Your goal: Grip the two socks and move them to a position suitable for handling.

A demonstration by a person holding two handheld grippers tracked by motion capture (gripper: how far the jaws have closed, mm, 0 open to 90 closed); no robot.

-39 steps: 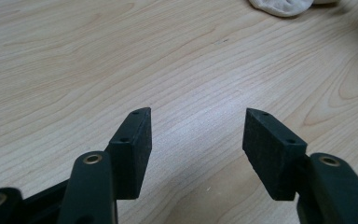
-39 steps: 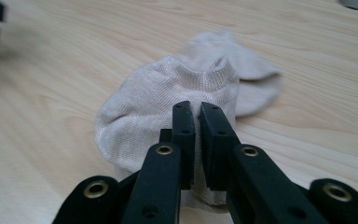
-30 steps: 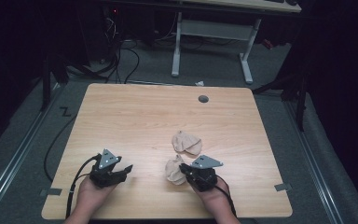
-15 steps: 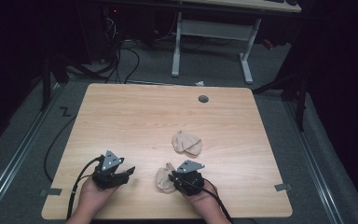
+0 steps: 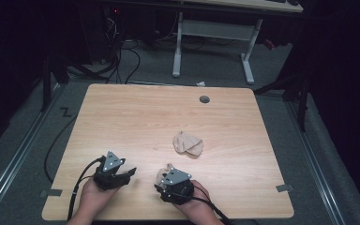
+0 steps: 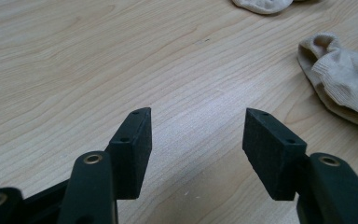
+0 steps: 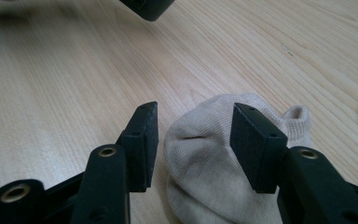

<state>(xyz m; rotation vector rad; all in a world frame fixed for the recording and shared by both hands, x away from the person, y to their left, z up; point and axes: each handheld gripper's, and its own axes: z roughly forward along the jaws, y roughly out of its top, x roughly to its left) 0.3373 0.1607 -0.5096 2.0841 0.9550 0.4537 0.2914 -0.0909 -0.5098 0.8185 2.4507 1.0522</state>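
A beige sock (image 5: 163,174) lies crumpled near the table's front edge, and a second beige sock (image 5: 188,143) rests mid-table. My right gripper (image 5: 162,184) is open, low over the near sock. In the right gripper view its jaws (image 7: 193,123) straddle that sock (image 7: 205,158), whose cuff points away. My left gripper (image 5: 127,174) sits to the left of it, open (image 6: 196,128), with only bare wood between its jaws. The near sock (image 6: 340,79) shows to the right in the left gripper view, and the far sock (image 6: 261,4) at the top edge.
The wooden table (image 5: 136,122) has a round grey cable grommet (image 5: 204,99) near its far edge. Cables trail from both grippers over the front edge. A white desk frame (image 5: 213,33) stands on the floor beyond the table.
My right gripper has moved left toward the left gripper and closer to the front edge. The near sock has shifted left with it. The left gripper has barely moved.
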